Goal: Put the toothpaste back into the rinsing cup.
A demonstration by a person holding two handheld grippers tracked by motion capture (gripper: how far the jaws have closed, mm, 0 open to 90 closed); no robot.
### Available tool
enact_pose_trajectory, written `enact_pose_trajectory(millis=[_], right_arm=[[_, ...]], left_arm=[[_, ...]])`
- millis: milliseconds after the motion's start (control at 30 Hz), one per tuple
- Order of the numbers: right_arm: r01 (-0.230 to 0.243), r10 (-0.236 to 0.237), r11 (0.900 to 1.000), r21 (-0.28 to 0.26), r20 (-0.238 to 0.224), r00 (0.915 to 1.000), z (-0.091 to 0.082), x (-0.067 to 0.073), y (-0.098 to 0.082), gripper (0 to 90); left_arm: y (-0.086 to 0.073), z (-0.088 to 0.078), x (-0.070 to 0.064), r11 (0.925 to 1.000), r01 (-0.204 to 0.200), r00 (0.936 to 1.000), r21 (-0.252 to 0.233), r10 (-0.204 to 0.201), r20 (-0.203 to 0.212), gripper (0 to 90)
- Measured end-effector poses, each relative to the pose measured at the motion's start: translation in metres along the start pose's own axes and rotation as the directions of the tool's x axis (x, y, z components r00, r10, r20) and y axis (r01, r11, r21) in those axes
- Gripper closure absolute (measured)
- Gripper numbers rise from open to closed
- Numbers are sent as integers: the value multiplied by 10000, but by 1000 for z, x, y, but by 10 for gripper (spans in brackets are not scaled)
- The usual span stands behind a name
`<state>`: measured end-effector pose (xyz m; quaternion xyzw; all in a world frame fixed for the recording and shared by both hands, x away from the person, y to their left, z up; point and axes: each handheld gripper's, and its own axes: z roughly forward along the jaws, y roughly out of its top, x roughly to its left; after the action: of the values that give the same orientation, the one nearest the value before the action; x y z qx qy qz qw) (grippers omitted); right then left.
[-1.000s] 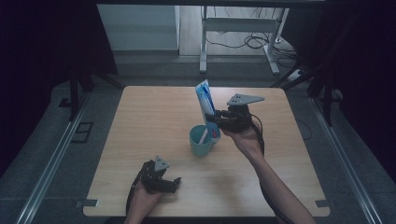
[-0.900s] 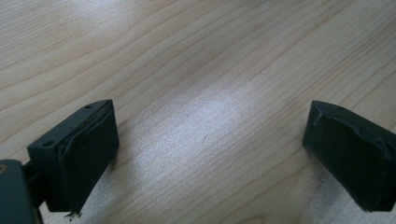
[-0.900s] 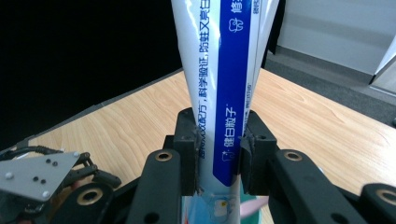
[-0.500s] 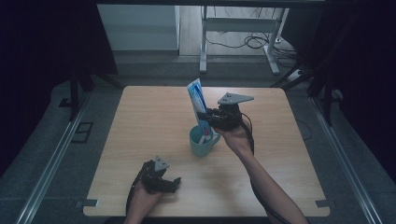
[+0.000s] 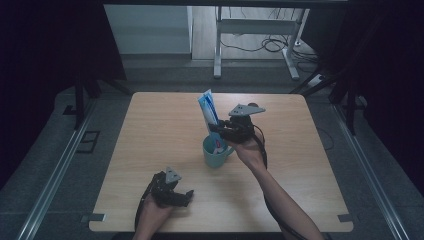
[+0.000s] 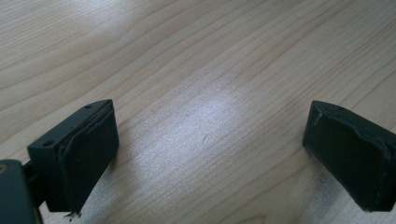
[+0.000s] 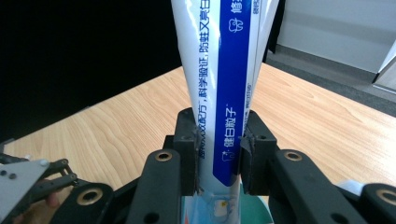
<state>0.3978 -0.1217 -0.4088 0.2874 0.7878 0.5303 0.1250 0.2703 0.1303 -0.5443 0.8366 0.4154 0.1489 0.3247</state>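
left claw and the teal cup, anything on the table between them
Nothing: in the high view only bare wooden table lies between the left claw and the teal cup.

In the right gripper view the toothpaste tube (image 7: pixel 224 93) runs off the top edge, its lower end is hidden behind the fingers (image 7: pixel 184 154), and the teal cup (image 7: pixel 254 212) is cut off by the bottom edge.

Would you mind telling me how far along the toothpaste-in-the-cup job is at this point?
Picked up: the right gripper is shut on the toothpaste tube. In hand: the tube stands upright, its lower end dipping into the teal cup. Left: letting go so it rests in the cup. The left gripper sits open on the table.
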Motion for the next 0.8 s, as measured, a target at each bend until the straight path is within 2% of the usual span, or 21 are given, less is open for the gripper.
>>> enact_pose_trajectory(millis=[800], right_arm=[[-100,91,9977,669,138,9999,25,-2,-36,710]], left_arm=[[0,0,0,10000,41,10000,-7,-41,-3,36]])
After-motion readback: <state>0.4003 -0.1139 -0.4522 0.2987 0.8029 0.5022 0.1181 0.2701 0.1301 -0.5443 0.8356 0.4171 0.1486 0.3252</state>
